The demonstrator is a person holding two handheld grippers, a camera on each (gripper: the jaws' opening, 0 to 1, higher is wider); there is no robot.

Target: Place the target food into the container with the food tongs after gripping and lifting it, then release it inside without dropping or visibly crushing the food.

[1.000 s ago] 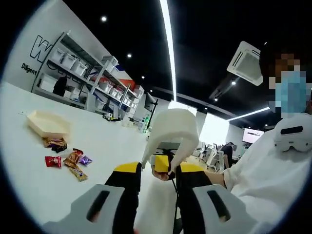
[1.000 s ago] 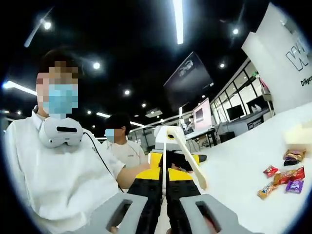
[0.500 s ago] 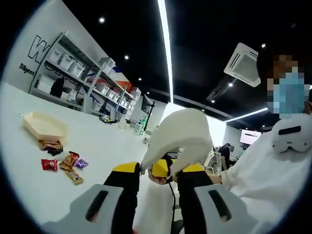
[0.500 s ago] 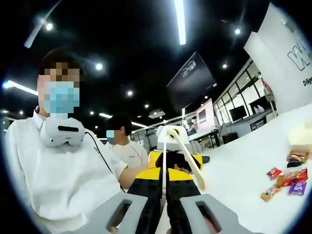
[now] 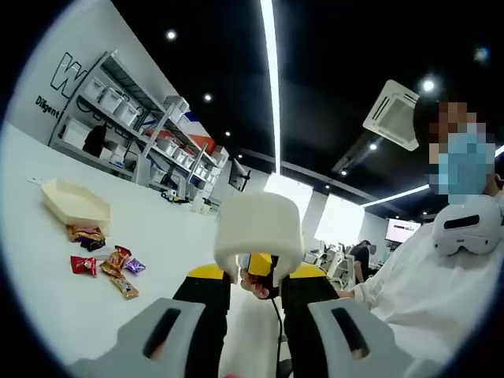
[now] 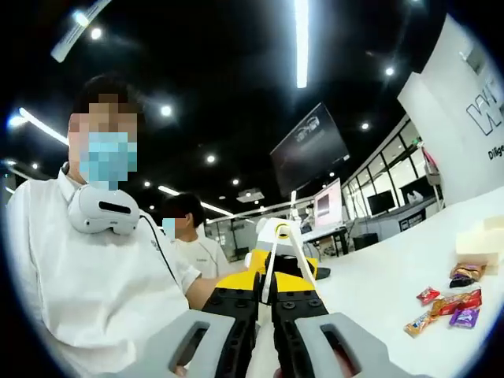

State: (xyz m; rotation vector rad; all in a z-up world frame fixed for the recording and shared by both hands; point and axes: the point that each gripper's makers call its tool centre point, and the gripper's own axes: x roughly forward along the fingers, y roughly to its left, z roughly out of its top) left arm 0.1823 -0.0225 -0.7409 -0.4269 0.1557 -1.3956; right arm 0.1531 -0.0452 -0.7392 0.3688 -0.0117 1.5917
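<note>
Two grippers (image 5: 250,285) (image 6: 265,303) of mine share the tongs (image 6: 279,248), both clamped narrow; I should steady them, then approach the sweets (image 5: 110,264) slowly.

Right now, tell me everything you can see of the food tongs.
The food tongs are cream-white and look like plastic. In the left gripper view they rise between the left gripper jaws, their broad rounded end facing the camera. In the right gripper view the tongs show as two thin arms joined at a yellow-marked hinge, pinched between the right gripper jaws. They are held in the air, off the white table, carrying no food.
</note>
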